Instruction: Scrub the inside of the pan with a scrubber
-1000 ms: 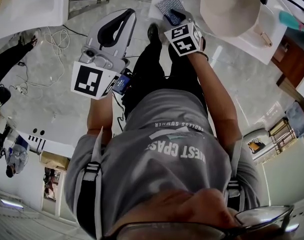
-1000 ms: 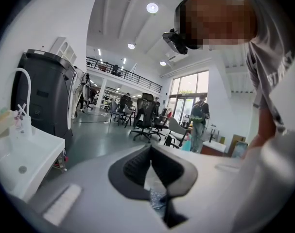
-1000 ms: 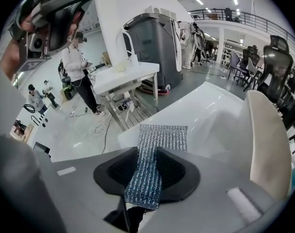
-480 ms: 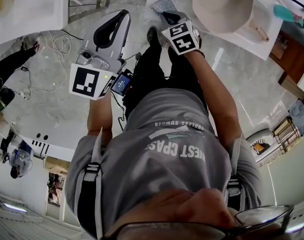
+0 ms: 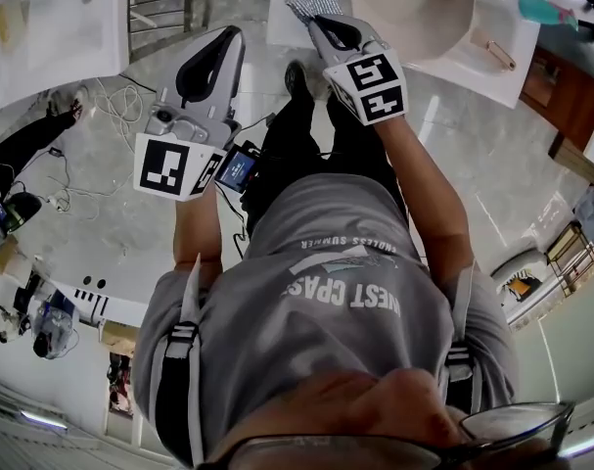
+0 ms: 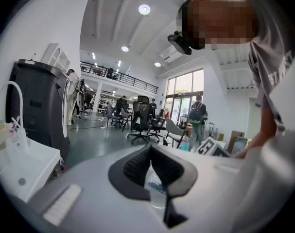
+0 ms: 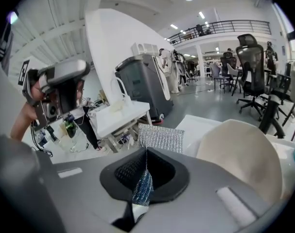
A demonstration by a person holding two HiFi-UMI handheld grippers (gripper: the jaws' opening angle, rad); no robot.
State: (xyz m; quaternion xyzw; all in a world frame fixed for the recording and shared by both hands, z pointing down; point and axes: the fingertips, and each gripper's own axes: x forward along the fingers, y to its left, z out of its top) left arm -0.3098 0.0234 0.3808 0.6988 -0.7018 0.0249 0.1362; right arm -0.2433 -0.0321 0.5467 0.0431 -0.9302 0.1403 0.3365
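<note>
My right gripper [image 5: 323,22] is shut on a silver mesh scrubber [image 5: 314,0]. The scrubber [image 7: 161,137] sticks out past the gripper's tips [image 7: 146,150] as a flat square, and a fold of it is pinched between the pads. The pan [image 5: 411,8] is a beige round shape on the white table [image 5: 492,62], just right of the scrubber; in the right gripper view the pan [image 7: 239,166] bulges at the right, apart from the scrubber. My left gripper [image 5: 226,39] hangs over the floor to the left, shut, nothing gripped [image 6: 149,152].
A teal item [image 5: 546,10] and a small wooden-handled tool [image 5: 494,51] lie on the pan's table. A second white table [image 5: 62,18] stands at the far left. Loose cables [image 5: 106,91] trail on the floor. Office chairs and people are in the background.
The right gripper and the scrubber have shifted left and slightly up in the head view, away from the table's surface. The left gripper has hardly moved.
</note>
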